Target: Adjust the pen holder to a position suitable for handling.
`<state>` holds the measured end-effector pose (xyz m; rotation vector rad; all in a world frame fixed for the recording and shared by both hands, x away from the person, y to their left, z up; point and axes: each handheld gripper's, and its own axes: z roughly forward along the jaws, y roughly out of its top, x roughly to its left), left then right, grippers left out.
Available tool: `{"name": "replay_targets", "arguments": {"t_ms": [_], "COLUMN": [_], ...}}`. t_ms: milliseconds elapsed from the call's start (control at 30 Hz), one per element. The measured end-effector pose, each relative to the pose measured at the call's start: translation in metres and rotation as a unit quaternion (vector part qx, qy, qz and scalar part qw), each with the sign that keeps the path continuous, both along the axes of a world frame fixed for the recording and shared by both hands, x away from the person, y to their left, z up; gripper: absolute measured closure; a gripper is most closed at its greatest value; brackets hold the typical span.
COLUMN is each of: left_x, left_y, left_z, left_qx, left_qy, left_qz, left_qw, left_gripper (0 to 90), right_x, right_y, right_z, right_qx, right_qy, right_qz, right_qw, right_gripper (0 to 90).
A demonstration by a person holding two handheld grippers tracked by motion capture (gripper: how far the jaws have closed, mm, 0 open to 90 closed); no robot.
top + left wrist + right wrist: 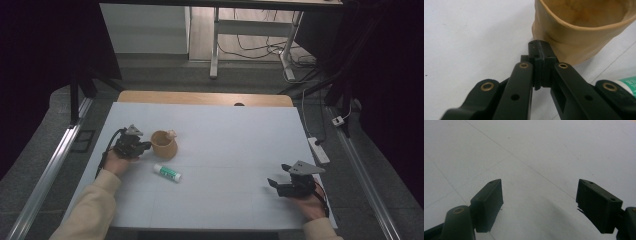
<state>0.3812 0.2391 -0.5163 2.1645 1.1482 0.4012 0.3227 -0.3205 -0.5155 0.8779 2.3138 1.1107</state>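
Note:
A tan cup stands upright on the white table, left of centre. In the left gripper view its open mouth and wall rise just beyond the jaws. My left gripper rests beside the cup's left wall, its tip touching or almost touching it, jaws pressed together with nothing between them. A white glue stick with a green label lies on its side in front of the cup. My right gripper sits near the table's front right, jaws wide apart over bare table.
A wooden strip edges the table's far side. A white power strip and cables lie on the floor to the right. Metal rails run along both sides. Desk legs stand beyond the table.

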Motion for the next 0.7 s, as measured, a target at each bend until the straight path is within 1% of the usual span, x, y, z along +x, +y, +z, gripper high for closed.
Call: {"name": "replay_targets", "arguments": {"t_ms": [433,533,700], "left_x": [0.0017,0.0019,0.0028], "left_y": [-0.0034,-0.0040,-0.0060], "left_z": [-0.0035,-0.0035,-0.0039], "left_qx": [0.005,-0.001,-0.002], "left_qy": [0.012,0.012,0.012], "left_qz": [0.005,0.005,0.004], "left_qw": [0.9999,0.9999,0.9999], "left_gripper": [88.7,88.8,88.8], "right_x": [0.0000,0.0000,0.0000], "right_y": [0.0006,0.0006,0.0009], "right_z": [-0.0006,-0.0005,-0.0008], "right_qx": [-0.002,-0.001,-0.003], "right_qy": [0.000,0.000,0.000], "right_qz": [0.000,0.000,0.000], "right_qw": [1.0000,1.0000,1.0000], "right_gripper": [21.2,21.3,21.3]}}
